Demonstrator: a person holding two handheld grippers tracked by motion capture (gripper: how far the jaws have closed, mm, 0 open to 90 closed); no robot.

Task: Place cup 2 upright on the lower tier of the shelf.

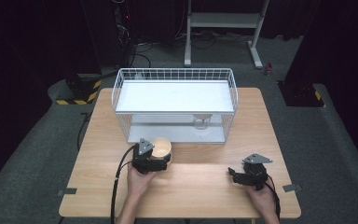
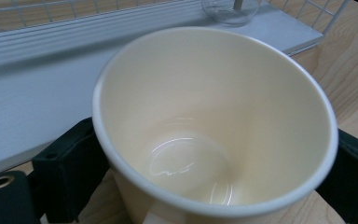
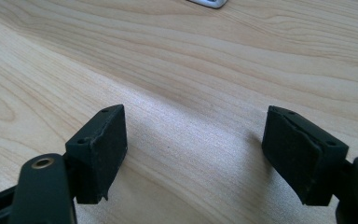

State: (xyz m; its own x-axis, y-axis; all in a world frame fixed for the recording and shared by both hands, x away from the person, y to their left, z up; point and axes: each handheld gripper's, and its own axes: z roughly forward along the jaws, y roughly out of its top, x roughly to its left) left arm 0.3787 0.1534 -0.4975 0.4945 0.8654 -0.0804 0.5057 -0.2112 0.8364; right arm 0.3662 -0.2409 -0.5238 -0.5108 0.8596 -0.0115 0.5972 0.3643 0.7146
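Observation:
My left gripper (image 1: 160, 157) is shut on a cream cup (image 1: 162, 148), just in front of the white wire rack (image 1: 175, 74). In the left gripper view the cup (image 2: 214, 116) is empty and its mouth tips toward the camera, with a black pad against each side of its wall. On the rack's lower shelf stands a clear glass (image 1: 202, 121), whose base (image 2: 230, 9) appears beyond the cup. My right gripper (image 1: 235, 175) rests low over the wooden table (image 1: 200, 191) at the front right. Its jaws (image 3: 196, 154) stand open with only bare wood between them.
The rack takes up the far half of the table and has a white upper shelf (image 1: 175, 95). Beyond the table, a metal stand (image 1: 223, 28) is on the floor, with yellow-and-black striped blocks (image 1: 77, 91) at the left. A person's hands come in at the near edge.

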